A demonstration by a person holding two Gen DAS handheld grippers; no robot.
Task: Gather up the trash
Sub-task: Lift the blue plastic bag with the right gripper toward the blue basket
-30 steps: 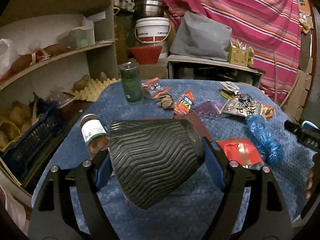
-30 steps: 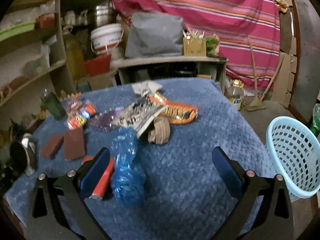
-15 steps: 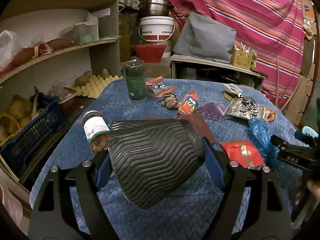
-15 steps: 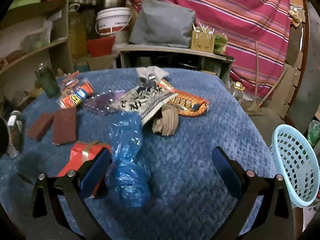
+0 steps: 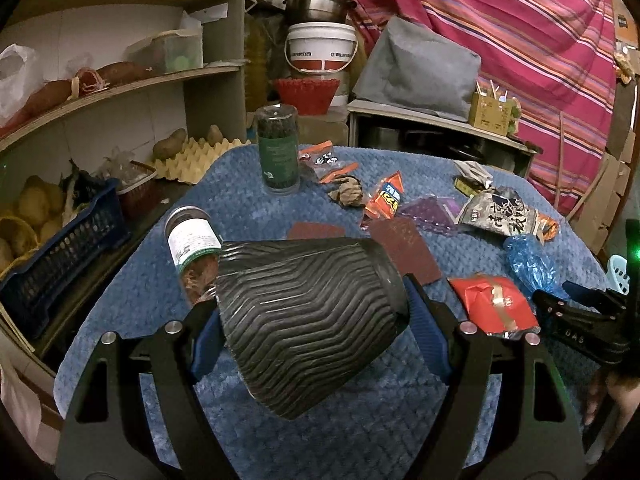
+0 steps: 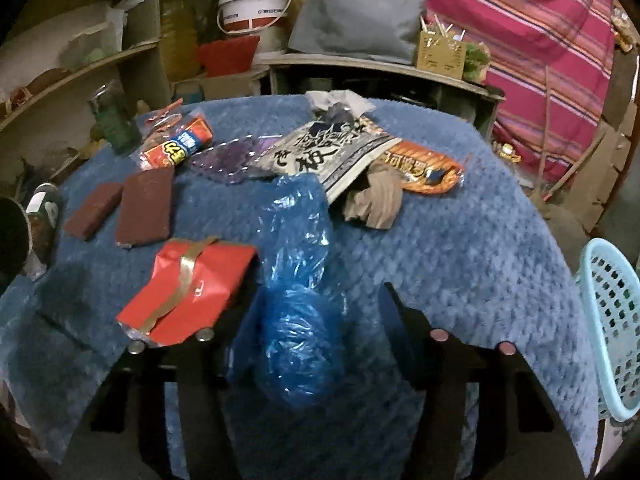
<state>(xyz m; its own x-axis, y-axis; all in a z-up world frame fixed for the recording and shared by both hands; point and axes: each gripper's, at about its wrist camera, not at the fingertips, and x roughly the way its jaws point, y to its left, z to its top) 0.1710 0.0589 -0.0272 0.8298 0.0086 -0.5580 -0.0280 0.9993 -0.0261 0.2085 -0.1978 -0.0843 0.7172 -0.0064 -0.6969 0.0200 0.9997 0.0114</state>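
My left gripper (image 5: 312,316) is shut on a black ribbed bin (image 5: 308,320), held tilted above the blue-covered table (image 5: 248,208). My right gripper (image 6: 312,320) is open, its jaws on either side of a crumpled blue plastic bag (image 6: 298,300); the bag also shows in the left wrist view (image 5: 528,264). A red packet (image 6: 188,292) lies just left of the bag. Snack wrappers (image 6: 320,152), an orange wrapper (image 6: 424,166) and crumpled brown paper (image 6: 376,200) lie farther back.
Two brown pads (image 6: 144,206), a lying jar (image 5: 192,240) and an upright green jar (image 5: 278,148) sit on the table. A light blue basket (image 6: 612,320) stands off the table's right edge. Shelves (image 5: 100,92) with crates line the left.
My right gripper has moved forward and down, so its open jaws now flank the blue plastic bag. My left gripper still holds the black bin, nearly unmoved.
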